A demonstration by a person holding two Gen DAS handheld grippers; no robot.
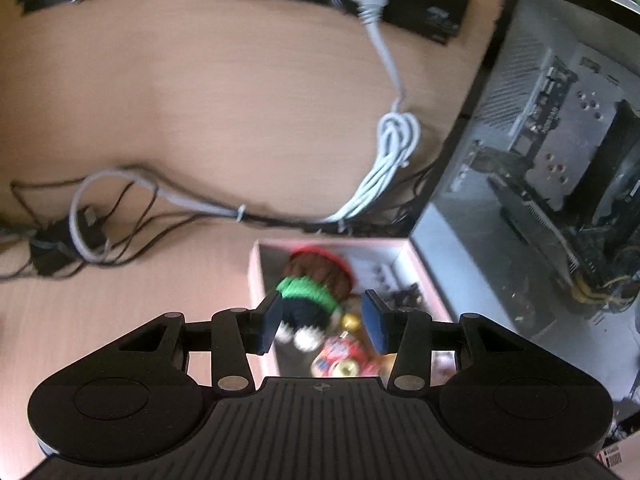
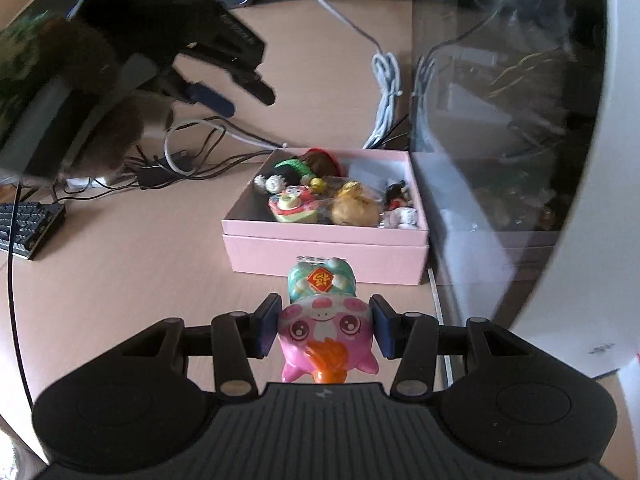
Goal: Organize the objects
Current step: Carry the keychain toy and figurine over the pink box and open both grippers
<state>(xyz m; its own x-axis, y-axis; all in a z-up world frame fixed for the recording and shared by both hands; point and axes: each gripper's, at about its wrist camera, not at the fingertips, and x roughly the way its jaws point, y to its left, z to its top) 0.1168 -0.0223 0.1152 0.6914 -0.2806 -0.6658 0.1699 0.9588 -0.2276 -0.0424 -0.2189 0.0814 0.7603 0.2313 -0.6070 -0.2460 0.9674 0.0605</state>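
Pink piggy toy (image 2: 327, 330) is what I've got pinched in my right gripper (image 2: 325, 327) right now, both blue pads pressed against its cheeks, face toward the camera, with a teal cap and a red-and-gold tag on top. It sits in the air just in front of the pink box (image 2: 326, 256), which rests on the wooden desk (image 2: 120, 272) right beside the glass-sided PC case (image 2: 500, 120). My left gripper (image 1: 325, 322) hangs over that same box (image 1: 256, 280) with its jaws spread apart and nothing between the pads, only the stuff lying in the box below. Inside I can see the crochet doll (image 1: 316, 284) with the green top and brown hair at the back left, a red-and-white trinket (image 1: 344, 358) nearer the front, a fuzzy yellow thing (image 2: 356, 204) and some small black-and-white bits (image 2: 400, 204) on the right side. White cable bundle (image 1: 384, 164) and a tangle of black wires (image 1: 132, 220) lie behind the box, and a keyboard (image 2: 28, 228) sits off to the left. Left view is kinda blurry, so finer detail is a no-go.
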